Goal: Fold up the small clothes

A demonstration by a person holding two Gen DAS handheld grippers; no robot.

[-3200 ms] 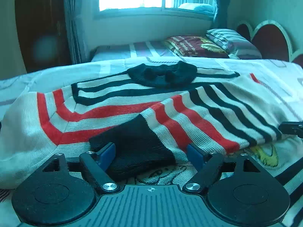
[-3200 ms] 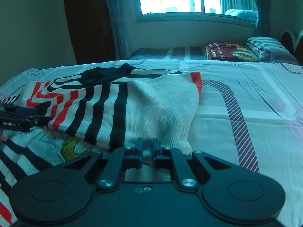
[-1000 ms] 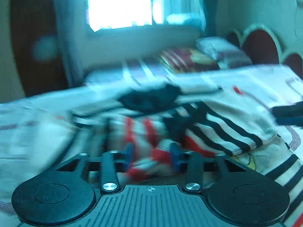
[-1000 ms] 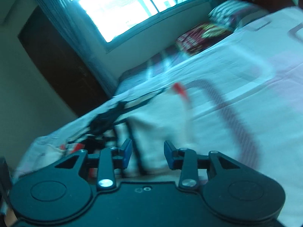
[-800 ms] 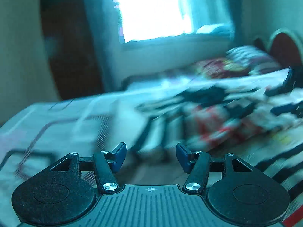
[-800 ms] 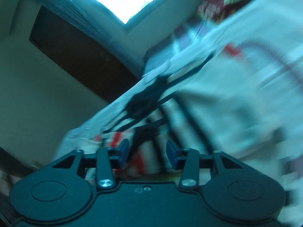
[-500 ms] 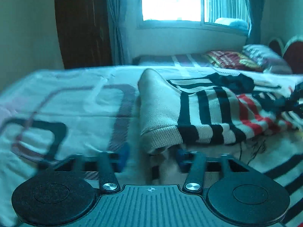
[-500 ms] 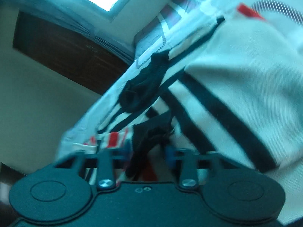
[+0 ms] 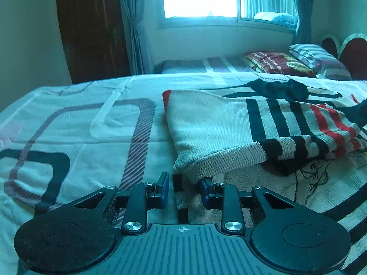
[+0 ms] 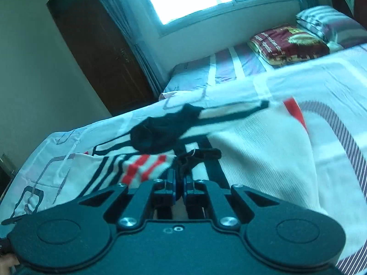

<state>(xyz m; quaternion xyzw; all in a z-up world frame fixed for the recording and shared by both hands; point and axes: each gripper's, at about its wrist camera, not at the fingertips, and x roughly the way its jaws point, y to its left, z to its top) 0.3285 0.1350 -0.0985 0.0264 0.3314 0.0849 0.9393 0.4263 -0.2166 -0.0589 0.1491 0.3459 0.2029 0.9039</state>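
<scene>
- The cream knitted sweater with black and red stripes (image 9: pixel 229 123) lies folded on the bed (image 9: pixel 68 126).
- Its lower hem is between the closing left tongs (image 9: pixel 184 193), not yet pressed.
- The right tongs (image 10: pixel 180 189) are closed on its black cuff (image 10: pixel 195 158).

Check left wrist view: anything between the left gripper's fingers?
Yes. The striped sweater's lower edge lies between the closing left gripper's fingers, which aren't pressing it yet.

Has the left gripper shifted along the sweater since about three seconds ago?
Yes. The left gripper then faced the black cuff and red stripes of the sweater; now it sits at the cream hem corner, jaws closing around fabric, with bare bedsheet on its left.
</scene>
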